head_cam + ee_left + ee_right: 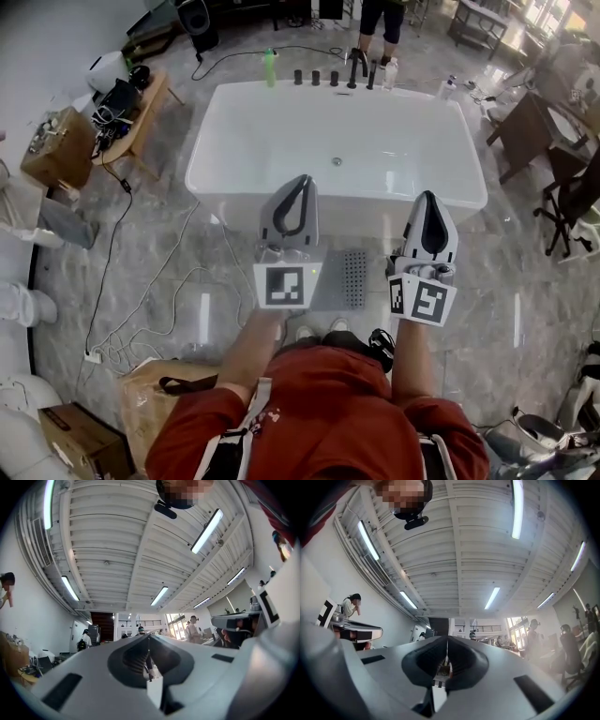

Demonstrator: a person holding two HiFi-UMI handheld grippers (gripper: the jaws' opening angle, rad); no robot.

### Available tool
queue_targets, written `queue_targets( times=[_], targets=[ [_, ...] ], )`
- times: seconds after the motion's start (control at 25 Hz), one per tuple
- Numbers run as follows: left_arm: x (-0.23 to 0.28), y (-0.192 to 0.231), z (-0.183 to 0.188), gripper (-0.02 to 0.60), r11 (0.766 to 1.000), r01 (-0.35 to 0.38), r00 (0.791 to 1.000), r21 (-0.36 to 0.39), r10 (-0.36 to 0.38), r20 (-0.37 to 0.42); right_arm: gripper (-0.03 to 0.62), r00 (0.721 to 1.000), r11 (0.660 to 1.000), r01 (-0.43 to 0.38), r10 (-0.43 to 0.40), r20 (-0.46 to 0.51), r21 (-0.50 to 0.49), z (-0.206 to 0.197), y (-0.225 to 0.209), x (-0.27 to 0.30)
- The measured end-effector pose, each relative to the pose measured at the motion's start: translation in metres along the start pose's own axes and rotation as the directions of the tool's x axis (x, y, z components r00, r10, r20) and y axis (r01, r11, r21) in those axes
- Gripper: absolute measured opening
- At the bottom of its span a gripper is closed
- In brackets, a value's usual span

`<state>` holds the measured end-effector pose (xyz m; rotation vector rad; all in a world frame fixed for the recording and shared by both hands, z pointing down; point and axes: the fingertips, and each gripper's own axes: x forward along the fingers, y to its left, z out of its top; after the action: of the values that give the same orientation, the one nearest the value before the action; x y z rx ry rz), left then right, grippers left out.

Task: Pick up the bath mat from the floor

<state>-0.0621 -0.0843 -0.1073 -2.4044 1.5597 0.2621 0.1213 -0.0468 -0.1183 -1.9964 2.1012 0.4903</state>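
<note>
The left gripper [302, 180] was raised in front of the person. Its own view looked up at the ceiling, and its fingers [129, 658] were pressed together with nothing between them. Just right of it in the head view, the bath mat [352, 278] lay flat on the marble floor [159, 253], close in front of the white bathtub [216, 178]. It was a grey rectangle with rows of small holes, and its left part was hidden behind the left gripper. Further right, the right gripper [429, 197] was also raised, with its fingers [423, 660] closed on nothing. The mat looked thin, light and soft, probably rubber, so it would likely bend and hang when lifted, and it might cling to the smooth floor. I think the best hold was at 2 corners of 1 edge, peeling it upward.
</note>
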Motion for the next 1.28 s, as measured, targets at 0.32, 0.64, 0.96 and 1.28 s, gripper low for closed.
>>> queue_targets(
  times=[0.32, 0.64, 0.96, 1.28],
  targets=[
    [0.026, -0.025, -0.004, 0.017, 1.0, 0.001, 1.0, 0.002, -0.001, -0.01, 0.012, 1.0, 1.0, 0.024, -0.024, -0.001, 0.012, -0.009, -0.043, 0.004],
    [0.043, -0.055, -0.009, 0.017, 1.0, 0.003, 1.0, 0.018, -0.003, -0.026, 0.012, 1.0, 1.0, 0.014, -0.014, -0.012, 0.028, -0.02, -0.071, 0.006],
    [0.046, -0.073, -0.042, 0.017, 1.0, -0.014, 0.994, 0.027, 0.016, -0.105, 0.012, 0.998, 0.999, -0.013, 0.016, -0.063, 0.051, -0.055, -0.088, 0.003],
    [0.012, -0.056, -0.115, 0.017, 0.999, -0.033, 0.963, -0.003, 0.031, -0.267, 0.013, 0.976, 0.996, -0.029, 0.046, -0.213, 0.08, -0.123, -0.066, -0.022]
  ],
)
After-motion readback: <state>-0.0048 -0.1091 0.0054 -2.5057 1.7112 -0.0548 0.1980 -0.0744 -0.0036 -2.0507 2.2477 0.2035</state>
